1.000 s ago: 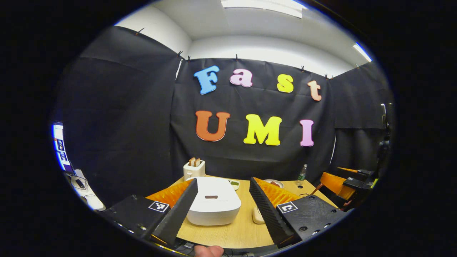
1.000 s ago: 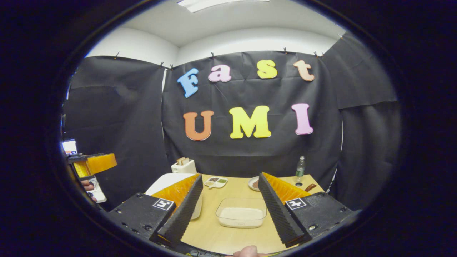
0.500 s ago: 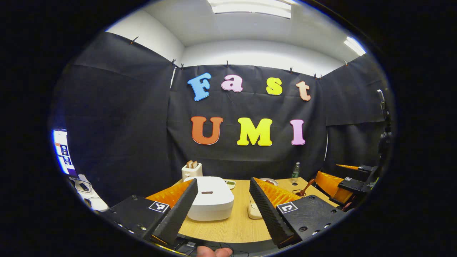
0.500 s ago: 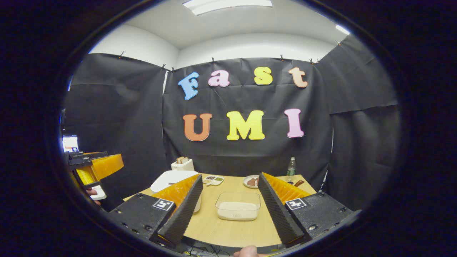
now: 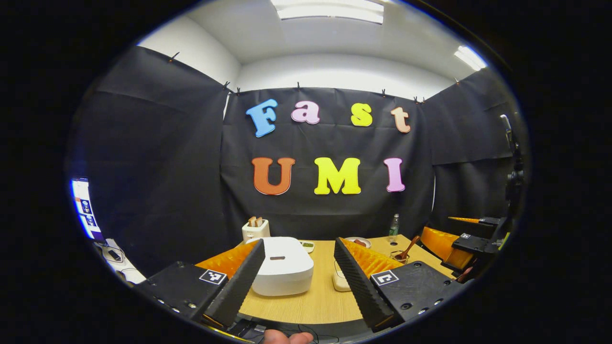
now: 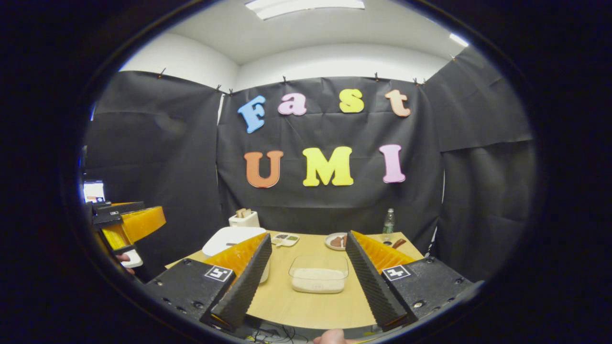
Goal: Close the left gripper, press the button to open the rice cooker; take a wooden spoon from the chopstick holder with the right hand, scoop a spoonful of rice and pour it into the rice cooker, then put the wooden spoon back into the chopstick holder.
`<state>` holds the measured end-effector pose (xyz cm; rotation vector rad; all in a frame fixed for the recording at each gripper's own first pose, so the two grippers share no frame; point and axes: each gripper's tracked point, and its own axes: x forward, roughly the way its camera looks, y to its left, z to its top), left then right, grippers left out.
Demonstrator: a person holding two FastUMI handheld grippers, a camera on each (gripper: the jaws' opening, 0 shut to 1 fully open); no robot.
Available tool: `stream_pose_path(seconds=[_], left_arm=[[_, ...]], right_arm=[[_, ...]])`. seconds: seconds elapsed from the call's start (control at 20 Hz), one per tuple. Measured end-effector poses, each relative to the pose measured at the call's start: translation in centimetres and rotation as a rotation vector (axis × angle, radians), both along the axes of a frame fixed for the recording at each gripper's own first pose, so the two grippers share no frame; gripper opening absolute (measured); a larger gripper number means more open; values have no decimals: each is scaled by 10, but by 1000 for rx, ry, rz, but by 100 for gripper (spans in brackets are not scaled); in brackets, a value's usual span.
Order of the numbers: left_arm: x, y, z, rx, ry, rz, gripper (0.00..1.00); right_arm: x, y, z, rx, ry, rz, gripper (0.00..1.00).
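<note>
Bright ceiling panels (image 5: 330, 10) overhead, even light, sharp focus, strong fisheye bending at edges

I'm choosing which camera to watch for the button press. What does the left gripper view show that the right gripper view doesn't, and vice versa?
Left gripper view: the rice cooker front-on, lid closed, with its dark slot; the wooden spoon standing at the right; the right gripper, open. Right gripper view: the clear container of rice between its fingers; the left gripper, open. Both: rice cooker, toaster, bottle, table.
</note>
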<state>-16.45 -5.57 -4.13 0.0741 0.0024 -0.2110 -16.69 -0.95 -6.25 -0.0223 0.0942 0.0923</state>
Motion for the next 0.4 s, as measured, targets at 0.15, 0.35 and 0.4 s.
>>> stream_pose_path(seconds=[0.15, 0.35, 0.4], left_arm=[[2, 9, 1, 0, 0, 20, 94], [8, 15, 4, -16, 4, 41, 94], [7, 17, 4, -16, 4, 44, 94]], right_arm=[[6, 5, 7, -7, -8, 9, 98], [11, 11, 8, -15, -3, 22, 98], [12, 12, 7, -16, 1, 23, 98]])
